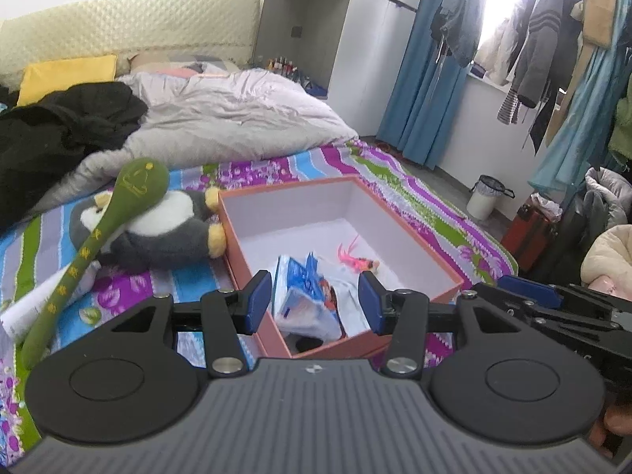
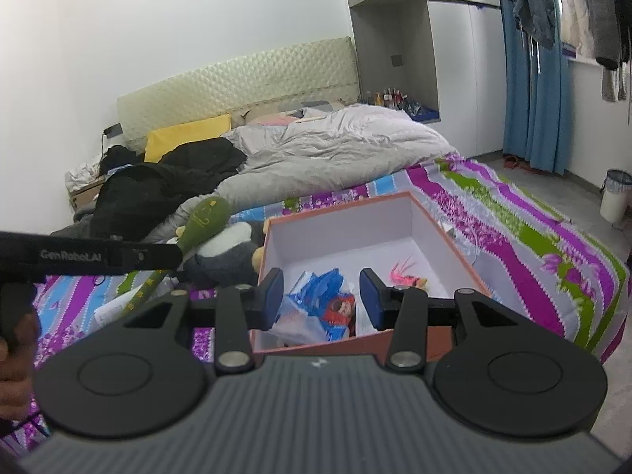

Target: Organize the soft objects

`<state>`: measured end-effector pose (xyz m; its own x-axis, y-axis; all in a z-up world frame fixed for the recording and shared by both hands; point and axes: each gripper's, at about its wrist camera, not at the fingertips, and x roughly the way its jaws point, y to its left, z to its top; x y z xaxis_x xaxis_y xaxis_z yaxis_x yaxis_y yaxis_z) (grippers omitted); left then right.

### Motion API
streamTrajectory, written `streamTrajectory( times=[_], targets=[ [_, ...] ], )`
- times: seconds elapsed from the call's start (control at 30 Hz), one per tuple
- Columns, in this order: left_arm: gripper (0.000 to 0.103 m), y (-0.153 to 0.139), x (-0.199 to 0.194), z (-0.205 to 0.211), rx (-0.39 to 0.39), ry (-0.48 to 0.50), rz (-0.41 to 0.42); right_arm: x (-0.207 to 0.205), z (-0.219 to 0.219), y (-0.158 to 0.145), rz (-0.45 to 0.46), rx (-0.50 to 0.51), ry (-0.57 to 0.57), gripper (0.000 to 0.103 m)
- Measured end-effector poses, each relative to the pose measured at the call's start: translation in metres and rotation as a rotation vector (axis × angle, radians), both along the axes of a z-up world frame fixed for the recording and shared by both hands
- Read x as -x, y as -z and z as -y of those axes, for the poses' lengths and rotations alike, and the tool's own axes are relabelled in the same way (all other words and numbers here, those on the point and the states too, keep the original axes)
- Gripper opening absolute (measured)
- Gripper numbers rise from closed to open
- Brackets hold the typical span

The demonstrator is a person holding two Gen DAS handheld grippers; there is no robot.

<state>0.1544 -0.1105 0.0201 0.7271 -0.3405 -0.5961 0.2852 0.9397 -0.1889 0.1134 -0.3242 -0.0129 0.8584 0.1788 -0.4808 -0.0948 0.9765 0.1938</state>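
Meanwhile, on a bed [image 1: 399,181] w/ a loud striped floral sheet, sorting of soft goods is part done. Biggest of the task's things: an orange-walled, white-lined cardboard box [image 1: 418,252], rigid, open-topped, sitting on the sheet near the foot of the bed; it already holds a crinkly blue-and-white plastic packet [image 1: 304,288] and a small pink feathery toy [image 1: 355,261].

Just left of the box, touching its wall, lies a plush penguin [image 1: 170,225], grey & white w/ yellow feet, on its side. Likely light, squashy, no slip risk; pile fabric gives good purchase. Best hold prob. across a foot or the narrower part of the body, since the belly looks too wide for the jaws as set.

Draped over the penguin is a green plush stick toy [image 1: 79,260], round head, long thin stem w/ yellow marks. Prob. floppy: taken at one end it would dangle, so mid-stem looks the better spot.

Left hand-held gripper [image 1: 314,304] hangs above the box's near corner, blue pads apart, nothing between them. Right hand-held gripper [image 2: 322,296] likewise: jaws parted, empty, aimed into the box. Packet & pink toy only appear framed by the pads; neither is touched.
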Motion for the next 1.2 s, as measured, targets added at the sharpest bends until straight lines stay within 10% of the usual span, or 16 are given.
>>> streamTrajectory(
  times=[0.97,1.0,1.07,1.2],
  targets=[
    [0.055,0.052,0.021,-0.006,-0.022,-0.032,-0.091,0.02,0.006,0.033,-0.075,0.043,0.039,0.047],
    [0.061,0.053,0.021,-0.007,-0.024,-0.038,-0.094,0.019,0.007,0.033,-0.08,0.05,0.041,0.052],
    [0.077,0.053,0.019,-0.008,-0.03,-0.056,-0.096,0.018,0.009,0.035,-0.075,0.063,0.063,0.093],
    [0.096,0.053,0.019,-0.01,-0.043,-0.071,-0.075,0.016,0.012,0.036,-0.084,0.077,0.086,0.098]
  ],
)
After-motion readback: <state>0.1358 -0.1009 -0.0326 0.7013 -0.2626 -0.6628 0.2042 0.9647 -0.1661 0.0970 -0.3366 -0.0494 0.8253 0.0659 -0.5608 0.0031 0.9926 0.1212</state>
